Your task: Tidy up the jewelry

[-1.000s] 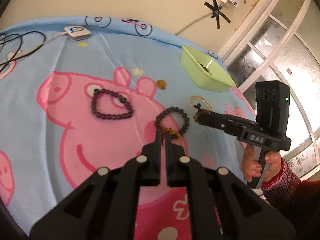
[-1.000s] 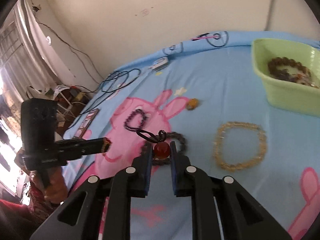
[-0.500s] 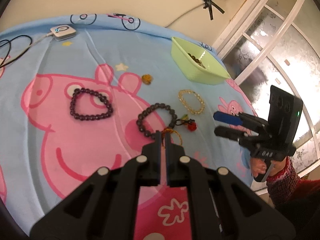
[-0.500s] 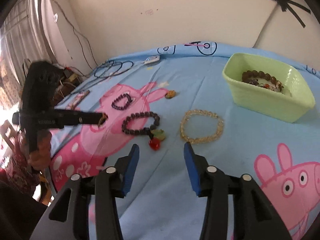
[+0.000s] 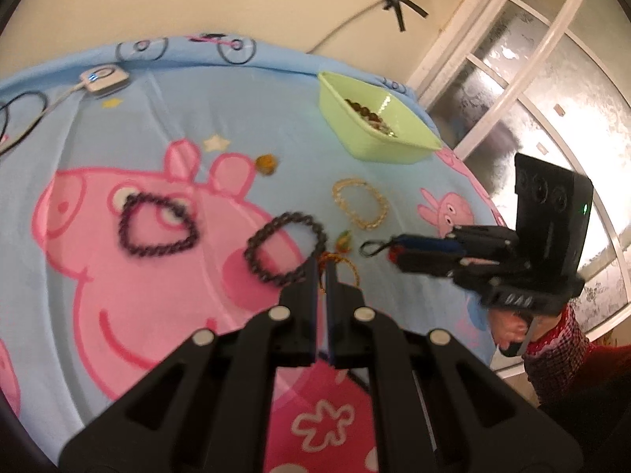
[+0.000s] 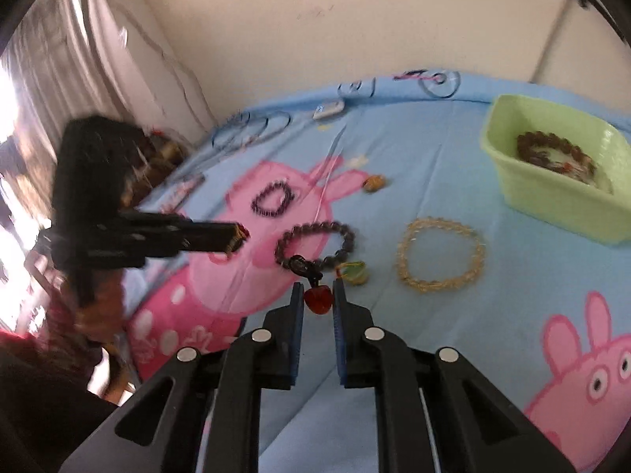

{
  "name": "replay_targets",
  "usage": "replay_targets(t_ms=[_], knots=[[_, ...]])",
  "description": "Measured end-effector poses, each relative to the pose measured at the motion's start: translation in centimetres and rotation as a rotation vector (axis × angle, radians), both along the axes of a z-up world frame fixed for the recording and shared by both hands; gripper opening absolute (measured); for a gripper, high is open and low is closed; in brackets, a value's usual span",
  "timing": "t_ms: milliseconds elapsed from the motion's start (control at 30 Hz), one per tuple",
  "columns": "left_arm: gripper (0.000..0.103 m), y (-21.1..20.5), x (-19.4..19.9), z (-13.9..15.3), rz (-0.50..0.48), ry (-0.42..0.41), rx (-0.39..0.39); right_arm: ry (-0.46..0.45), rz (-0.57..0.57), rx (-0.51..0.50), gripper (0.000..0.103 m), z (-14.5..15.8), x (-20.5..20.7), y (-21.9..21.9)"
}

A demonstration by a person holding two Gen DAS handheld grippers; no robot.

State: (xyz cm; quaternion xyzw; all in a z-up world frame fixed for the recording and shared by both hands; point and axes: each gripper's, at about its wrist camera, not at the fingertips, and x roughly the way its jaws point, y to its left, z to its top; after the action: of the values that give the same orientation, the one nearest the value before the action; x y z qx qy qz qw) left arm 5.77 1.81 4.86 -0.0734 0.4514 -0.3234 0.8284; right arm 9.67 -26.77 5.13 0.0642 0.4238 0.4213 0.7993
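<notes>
My left gripper (image 5: 321, 266) is shut on a thin orange-red cord bracelet (image 5: 347, 270) and holds it over the cloth; it also shows in the right wrist view (image 6: 236, 238). My right gripper (image 6: 318, 289) is shut on a red heart pendant (image 6: 317, 299) with a black cord loop (image 6: 301, 266); it also shows in the left wrist view (image 5: 394, 254). A green tray (image 6: 552, 193) at the far right holds beaded bracelets. On the cloth lie a dark bead bracelet (image 6: 315, 244), a yellow bead bracelet (image 6: 439, 254), a purple bracelet (image 6: 274, 199), a small green charm (image 6: 355, 272) and an amber bead (image 6: 374, 183).
A blue cartoon-pig cloth (image 5: 118, 276) covers the surface. A white charger (image 5: 104, 77) with black cables lies at the far left edge. A wall stands behind and window frames (image 5: 532, 79) to the right.
My right gripper was open above the red pendant lying on the cloth; now it is shut on the pendant and holds it up. My left gripper stays shut on the cord bracelet.
</notes>
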Motion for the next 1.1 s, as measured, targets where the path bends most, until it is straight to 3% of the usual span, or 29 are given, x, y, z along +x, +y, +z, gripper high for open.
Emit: replay_targets(t_ms=[167, 367, 633, 667, 700, 733, 767, 933, 1100], knots=[[0.003, -4.1, 3.0, 2.5, -0.075, -0.024, 0.002, 0.017, -0.221, 0.157, 0.0, 2.4, 3.3, -7.3], [0.003, -12.4, 8.5, 5.4, -0.189, -0.039, 0.014, 0.0, -0.396, 0.145, 0.0, 3.8, 7.3, -12.1], [0.004, -19.6, 14.8, 3.2, -0.196, 0.016, 0.161, 0.037, -0.465, 0.085, 0.0, 1.7, 10.5, -14.4], [0.014, -20.1, 15.3, 2.8, -0.191, 0.031, 0.178, 0.051, -0.474, 0.081, 0.0, 1.3, 10.9, -14.7], [0.024, -20.5, 15.6, 2.3, -0.182, 0.054, 0.194, 0.06, -0.478, 0.081, 0.002, 1.2, 11.2, -14.9], [0.042, -20.7, 16.1, 1.9, -0.161, 0.081, 0.202, 0.073, -0.484, 0.083, 0.013, 1.0, 11.4, -15.0], [0.045, -20.6, 16.4, 1.8, -0.149, 0.091, 0.193, 0.07, -0.491, 0.093, 0.016, 1.0, 11.3, -15.2], [0.045, -18.5, 15.7, 4.4, -0.137, 0.062, 0.122, 0.036, -0.493, 0.126, 0.02, 1.8, 10.6, -15.6], [0.045, -12.2, 13.1, 8.4, -0.069, -0.07, 0.085, -0.023, -0.46, 0.18, 0.02, 3.8, 8.9, -14.7]])
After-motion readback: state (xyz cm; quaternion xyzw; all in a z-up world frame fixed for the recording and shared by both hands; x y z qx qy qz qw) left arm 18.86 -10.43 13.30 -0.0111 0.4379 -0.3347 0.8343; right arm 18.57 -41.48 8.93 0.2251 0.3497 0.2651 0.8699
